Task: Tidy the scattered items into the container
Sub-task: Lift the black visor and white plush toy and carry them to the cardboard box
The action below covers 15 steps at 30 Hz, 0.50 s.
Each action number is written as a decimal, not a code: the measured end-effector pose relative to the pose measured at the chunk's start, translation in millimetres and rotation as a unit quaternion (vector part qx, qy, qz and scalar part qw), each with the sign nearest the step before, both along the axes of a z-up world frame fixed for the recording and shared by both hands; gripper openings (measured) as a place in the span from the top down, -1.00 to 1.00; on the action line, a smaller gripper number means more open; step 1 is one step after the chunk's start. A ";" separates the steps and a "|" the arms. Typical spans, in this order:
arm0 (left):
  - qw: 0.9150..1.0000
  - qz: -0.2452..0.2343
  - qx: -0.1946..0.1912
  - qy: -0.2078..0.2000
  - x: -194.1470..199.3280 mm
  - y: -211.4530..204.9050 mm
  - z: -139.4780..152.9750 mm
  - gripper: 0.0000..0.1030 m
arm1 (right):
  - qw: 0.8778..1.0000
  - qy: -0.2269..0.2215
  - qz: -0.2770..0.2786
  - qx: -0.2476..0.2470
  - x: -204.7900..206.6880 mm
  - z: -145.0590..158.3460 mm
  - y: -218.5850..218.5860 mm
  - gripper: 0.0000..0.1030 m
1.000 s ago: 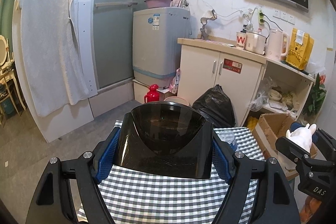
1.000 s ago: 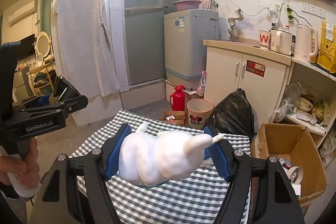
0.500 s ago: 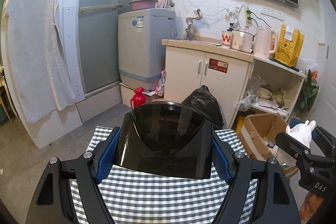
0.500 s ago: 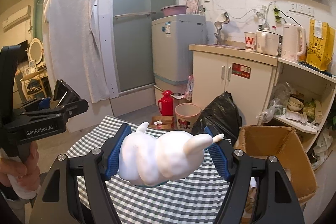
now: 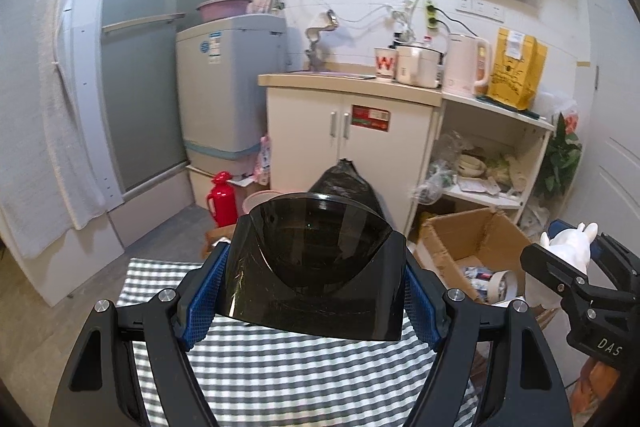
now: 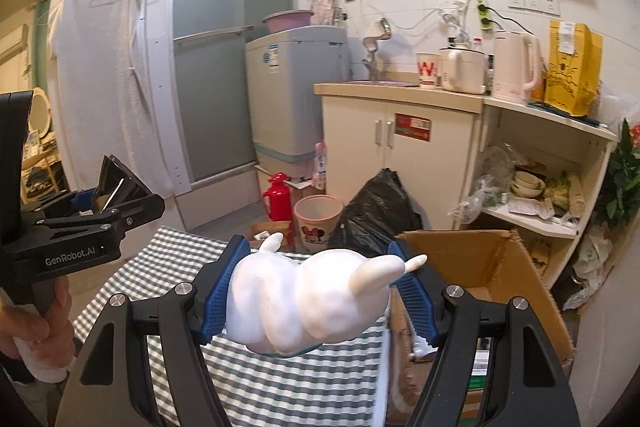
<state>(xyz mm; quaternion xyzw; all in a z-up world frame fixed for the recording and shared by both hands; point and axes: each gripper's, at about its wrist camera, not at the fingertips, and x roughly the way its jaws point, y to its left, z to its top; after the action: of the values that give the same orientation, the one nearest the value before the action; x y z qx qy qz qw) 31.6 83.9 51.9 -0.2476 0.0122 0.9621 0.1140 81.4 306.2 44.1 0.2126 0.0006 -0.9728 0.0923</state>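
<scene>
My left gripper point(image 5: 312, 287) is shut on a dark smoked-plastic holder point(image 5: 312, 267), carried above the checked tablecloth point(image 5: 280, 367). My right gripper point(image 6: 316, 299) is shut on a white rabbit figure point(image 6: 308, 303), ears pointing right, held over the cloth's right edge beside an open cardboard box point(image 6: 500, 267). The left wrist view shows that box point(image 5: 460, 243) on the floor to the right, with tape rolls and papers inside, and the rabbit point(image 5: 568, 247) in the right gripper at the frame's right edge. The left gripper point(image 6: 100, 211) appears at the left in the right wrist view, held by a hand point(image 6: 36, 323).
Beyond the table stand a black rubbish bag point(image 6: 376, 215), a pink bin point(image 6: 318, 223), a red flask point(image 6: 276, 197), a white cabinet point(image 6: 396, 163) and open shelves point(image 6: 540, 187). A washing machine point(image 6: 296, 99) and a glass door point(image 6: 224, 67) stand further back.
Both grippers have swung to the right, keeping their loads; the cardboard box now sits closer to the middle of each view and the table shows less.
</scene>
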 end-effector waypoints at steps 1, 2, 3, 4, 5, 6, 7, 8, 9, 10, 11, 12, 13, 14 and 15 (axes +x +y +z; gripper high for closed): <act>1.000 -0.004 0.001 -0.001 -2.4 4.4 -0.2 -0.56 | 1.000 0.000 -0.005 0.001 -0.6 0.7 4.4 -0.39; 1.000 -0.007 0.001 -0.002 -5.0 9.3 -0.8 -0.56 | 1.000 0.000 -0.009 0.002 -1.1 1.0 8.0 -0.39; 1.000 -0.011 0.002 -0.003 -7.0 13.1 -1.4 -0.56 | 1.000 -0.001 -0.014 0.003 -1.6 1.3 12.4 -0.39; 1.000 -0.014 0.003 -0.005 -9.6 17.7 -2.2 -0.56 | 1.000 -0.001 -0.019 0.004 -2.0 1.3 17.5 -0.39; 1.000 -0.018 0.004 -0.007 -12.2 22.2 -3.0 -0.56 | 1.000 -0.002 -0.024 0.005 -2.1 1.1 22.1 -0.39; 1.000 -0.024 0.004 -0.009 -15.2 28.2 -4.0 -0.56 | 1.000 -0.003 -0.029 0.006 -2.3 1.0 26.9 -0.39; 1.000 -0.027 0.004 -0.010 -17.2 32.6 -4.3 -0.56 | 0.999 -0.004 -0.034 0.007 -2.8 0.9 32.1 -0.39; 0.999 -0.030 0.004 -0.011 -18.7 36.4 -4.5 -0.56 | 0.999 -0.005 -0.040 0.008 -3.6 0.8 37.2 -0.39; 0.999 -0.036 0.004 -0.012 -20.8 42.0 -4.7 -0.56 | 0.999 -0.006 -0.044 0.008 -4.3 0.8 41.3 -0.39; 0.999 -0.039 0.004 -0.012 -22.0 45.8 -5.2 -0.56 | 0.999 -0.007 -0.048 0.008 -5.5 0.8 46.2 -0.39; 0.999 -0.043 0.003 -0.013 -23.1 50.1 -5.7 -0.56 | 0.999 -0.007 -0.053 0.008 -6.9 0.6 51.6 -0.39; 0.999 -0.047 0.003 -0.013 -24.7 55.6 -6.2 -0.56 | 0.998 -0.008 -0.055 0.006 -7.7 0.5 55.6 -0.39; 0.999 -0.050 0.001 -0.014 -26.3 60.6 -6.5 -0.56 | 0.998 -0.008 -0.058 0.005 -8.7 0.5 60.0 -0.39; 0.999 -0.053 0.000 -0.015 -27.3 64.6 -7.3 -0.56 | 0.998 -0.009 -0.062 0.003 -9.6 0.1 64.2 -0.39; 0.998 -0.056 0.000 -0.016 -28.6 69.0 -8.4 -0.56 | 0.998 -0.011 -0.065 0.003 -11.5 -0.5 68.8 -0.39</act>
<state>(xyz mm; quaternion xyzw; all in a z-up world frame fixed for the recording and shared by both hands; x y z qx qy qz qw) 3.0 152.8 43.6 -0.2616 0.0246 0.9501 0.1678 69.9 375.0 43.6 0.2230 -0.0117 -0.9743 0.0281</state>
